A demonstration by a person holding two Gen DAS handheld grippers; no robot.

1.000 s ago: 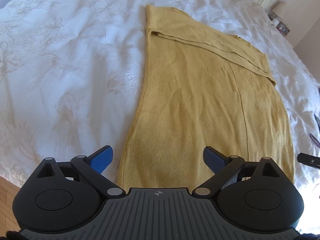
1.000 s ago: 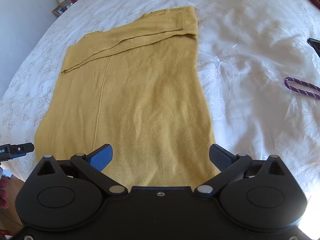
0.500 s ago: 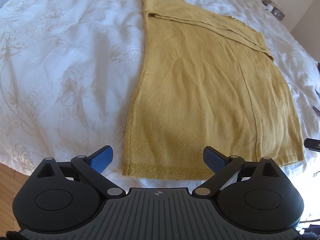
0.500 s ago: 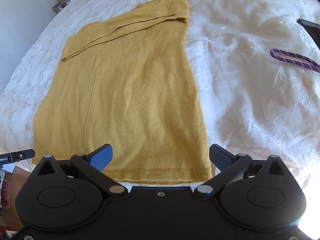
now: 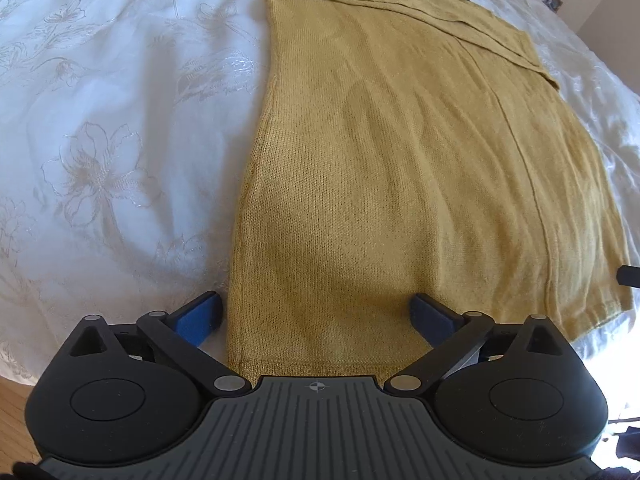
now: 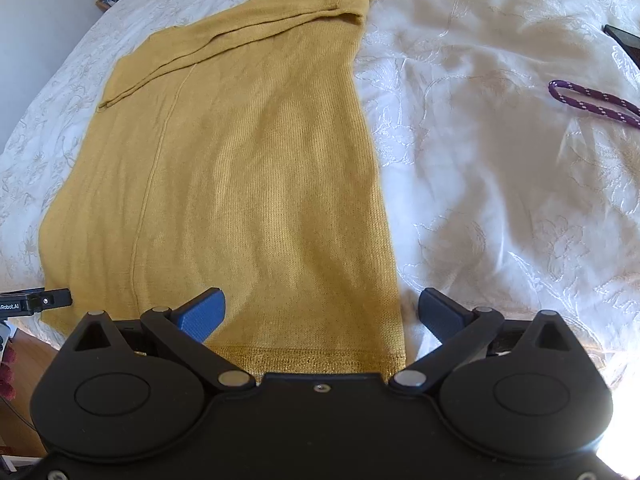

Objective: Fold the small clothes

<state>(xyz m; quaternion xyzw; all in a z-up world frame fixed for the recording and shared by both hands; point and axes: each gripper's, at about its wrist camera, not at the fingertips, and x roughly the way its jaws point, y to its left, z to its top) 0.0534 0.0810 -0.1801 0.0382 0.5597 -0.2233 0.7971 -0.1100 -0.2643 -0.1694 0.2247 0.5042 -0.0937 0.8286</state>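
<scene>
A mustard-yellow knit garment (image 5: 400, 160) lies flat on the white bedspread, sleeves folded across its far end. My left gripper (image 5: 316, 314) hangs open over the hem's left corner, blue pads (image 5: 200, 316) straddling the cloth's left edge. In the right wrist view the same garment (image 6: 248, 168) fills the left half. My right gripper (image 6: 320, 312) is open over the hem's right corner, one pad (image 6: 204, 314) above the cloth, the other over bare sheet. Nothing is between the fingers of either gripper.
The white embroidered bedspread (image 5: 100, 120) surrounds the garment. A purple rope loop (image 6: 592, 100) and a dark flat object (image 6: 624, 38) lie to the right. The other gripper's tip (image 6: 36, 300) shows at the left edge. Wooden floor (image 5: 16, 392) lies below the bed's near edge.
Both grippers first drew back until the hem showed, then came forward and down over the garment's two hem corners. Both stayed open and the garment has not moved.
</scene>
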